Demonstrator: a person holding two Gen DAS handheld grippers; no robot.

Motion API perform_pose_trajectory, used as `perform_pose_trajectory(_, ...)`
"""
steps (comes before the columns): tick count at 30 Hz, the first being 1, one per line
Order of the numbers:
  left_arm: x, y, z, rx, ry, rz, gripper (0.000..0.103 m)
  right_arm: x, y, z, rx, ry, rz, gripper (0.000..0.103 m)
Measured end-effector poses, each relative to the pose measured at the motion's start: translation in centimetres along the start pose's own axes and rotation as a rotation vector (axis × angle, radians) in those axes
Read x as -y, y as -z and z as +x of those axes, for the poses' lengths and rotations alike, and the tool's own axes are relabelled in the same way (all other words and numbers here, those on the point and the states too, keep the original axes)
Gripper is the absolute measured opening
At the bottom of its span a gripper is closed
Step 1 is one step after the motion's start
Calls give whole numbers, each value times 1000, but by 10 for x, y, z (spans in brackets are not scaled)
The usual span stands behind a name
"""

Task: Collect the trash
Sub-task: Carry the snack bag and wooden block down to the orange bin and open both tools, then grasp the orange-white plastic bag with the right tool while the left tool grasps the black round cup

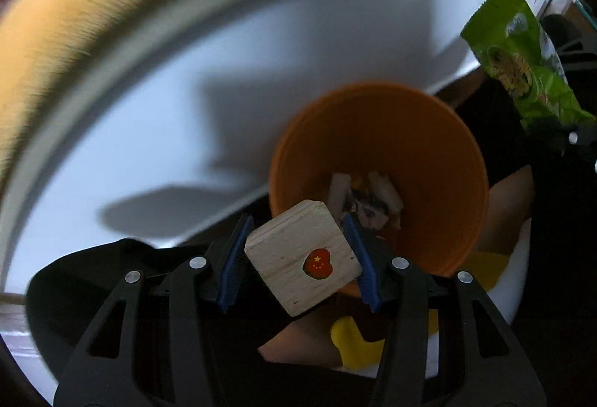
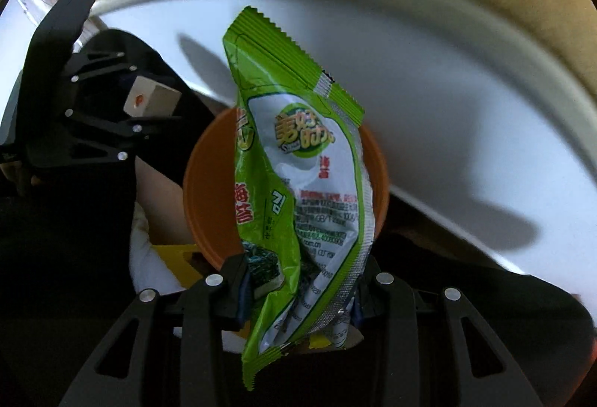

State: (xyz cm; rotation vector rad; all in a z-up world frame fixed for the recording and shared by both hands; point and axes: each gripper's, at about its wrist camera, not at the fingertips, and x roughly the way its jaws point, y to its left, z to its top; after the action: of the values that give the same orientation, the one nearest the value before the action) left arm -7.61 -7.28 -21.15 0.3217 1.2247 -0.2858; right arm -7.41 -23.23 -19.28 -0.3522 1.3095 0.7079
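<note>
A white table is curving across the upper half of both views, with a tan band of floor beyond its edge, and an orange bin is sitting low in the middle of each frame, just past the table's near edge. The left tool is gripping a pale wooden block with a red heart sticker, its blue pads pressing on both sides; the block is hanging over the bin's near rim, at lower centre of the left view. The right tool is pinching a green snack wrapper by its lower end, and the wrapper is standing up in front of the bin's mouth. Some scraps are already lying at the bin's bottom. To drop cleanly, I judge each piece should be carried fully over the opening before release: the block further in from the rim, and the tall, floppy wrapper low enough not to catch the rim or drift outside.
</note>
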Motion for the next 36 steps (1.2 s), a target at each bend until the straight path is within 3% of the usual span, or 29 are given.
perform_pose_trajectory(7,10,-5,24,-55,7,63,50,8,-14,34,-83,-50,7,43)
perform_pose_trajectory(8,10,-4,25,-65,-2,64,51,8,-16,35,-87,-49,1,55)
perform_pose_trajectory(10,9,-4,28,-82,-30,64,70,8,-17,33,-78,-13,-5,79)
perform_pose_trajectory(11,8,-3,27,-77,-40,62,75,8,-16,30,-60,-5,-6,79)
perform_pose_trajectory(18,3,1,23,-73,-46,41,76,13,-10,17,-32,-8,4,80)
perform_pose_trajectory(26,-1,0,9,-15,-46,-1,76,15,-6,3,-3,10,28,80)
perform_pose_trajectory(33,3,2,-37,86,-26,14,76,4,-1,-39,64,-4,21,80)
perform_pose_trajectory(36,-3,-1,-79,179,-32,21,78,2,-4,-78,134,-10,-8,81)
